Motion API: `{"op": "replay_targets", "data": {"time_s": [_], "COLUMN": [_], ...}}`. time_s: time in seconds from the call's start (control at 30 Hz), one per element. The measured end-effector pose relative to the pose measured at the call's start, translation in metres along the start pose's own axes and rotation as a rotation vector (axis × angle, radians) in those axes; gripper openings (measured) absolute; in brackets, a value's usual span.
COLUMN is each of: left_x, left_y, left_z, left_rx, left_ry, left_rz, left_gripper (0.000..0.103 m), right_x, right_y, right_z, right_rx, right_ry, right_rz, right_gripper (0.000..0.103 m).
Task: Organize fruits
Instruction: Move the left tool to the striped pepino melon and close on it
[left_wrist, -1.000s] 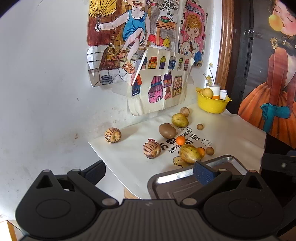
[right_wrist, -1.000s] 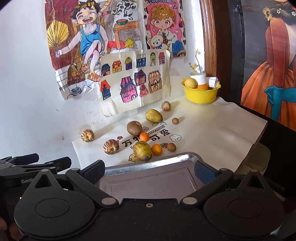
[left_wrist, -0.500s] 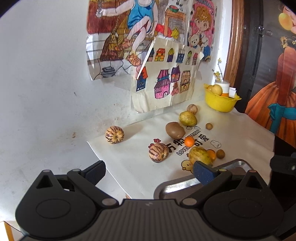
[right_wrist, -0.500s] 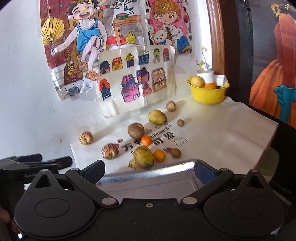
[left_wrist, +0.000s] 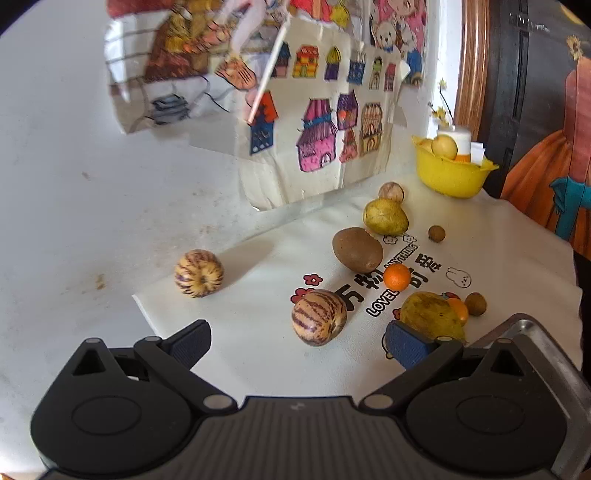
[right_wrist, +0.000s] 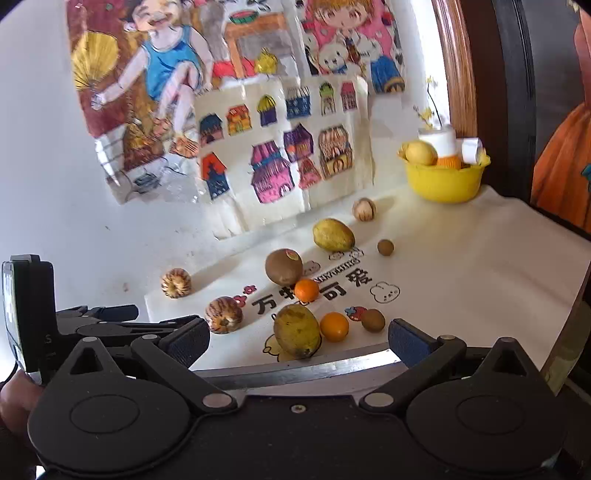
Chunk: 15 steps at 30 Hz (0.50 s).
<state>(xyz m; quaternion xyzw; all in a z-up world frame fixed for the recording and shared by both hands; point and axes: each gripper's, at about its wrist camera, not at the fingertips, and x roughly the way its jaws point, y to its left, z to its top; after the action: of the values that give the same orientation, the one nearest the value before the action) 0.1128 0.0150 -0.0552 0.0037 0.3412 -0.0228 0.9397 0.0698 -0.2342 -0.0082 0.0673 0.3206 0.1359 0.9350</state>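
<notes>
Left wrist view: three striped melons (left_wrist: 319, 317), two mangoes (left_wrist: 385, 216), kiwi (left_wrist: 357, 249), two oranges (left_wrist: 396, 276), two longans (left_wrist: 436, 233) on cloth (left_wrist: 498, 251). Left gripper (left_wrist: 297, 341) wide, empty, nearest melon just ahead. Tray (left_wrist: 532, 332) corner right.

Right wrist view: same fruits past tray rim (right_wrist: 295, 369); yellow bowl (right_wrist: 443, 181) far back. Right gripper (right_wrist: 298, 341) wide, empty; bare cloth right.

Right of the brown kiwi (right_wrist: 283, 266), the cloth (right_wrist: 461, 266) lies bare out to its edge, giving free passage. Around the kiwi the fruits crowd: a small orange (right_wrist: 306, 290) touches it, a green mango (right_wrist: 297, 331) blocks the steel tray (right_wrist: 295, 369) rim.
</notes>
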Motion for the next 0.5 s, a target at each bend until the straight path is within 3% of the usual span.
{"op": "replay_targets", "data": {"time_s": [0.3, 0.5], "left_x": [0.052, 0.080], "left_y": [0.002, 0.000], "left_z": [0.008, 0.009], "left_rx": [0.002, 0.001], "left_ry": [0.055, 0.099], "left_rz": [0.011, -0.016], "left_gripper": [0.101, 0.088], "right_x": [0.036, 0.057], "right_y": [-0.013, -0.016], "right_z": [0.007, 0.007], "right_rx": [0.022, 0.025], "right_ry": [0.044, 0.076], "right_rz": [-0.006, -0.002], "right_gripper": [0.103, 0.103]}}
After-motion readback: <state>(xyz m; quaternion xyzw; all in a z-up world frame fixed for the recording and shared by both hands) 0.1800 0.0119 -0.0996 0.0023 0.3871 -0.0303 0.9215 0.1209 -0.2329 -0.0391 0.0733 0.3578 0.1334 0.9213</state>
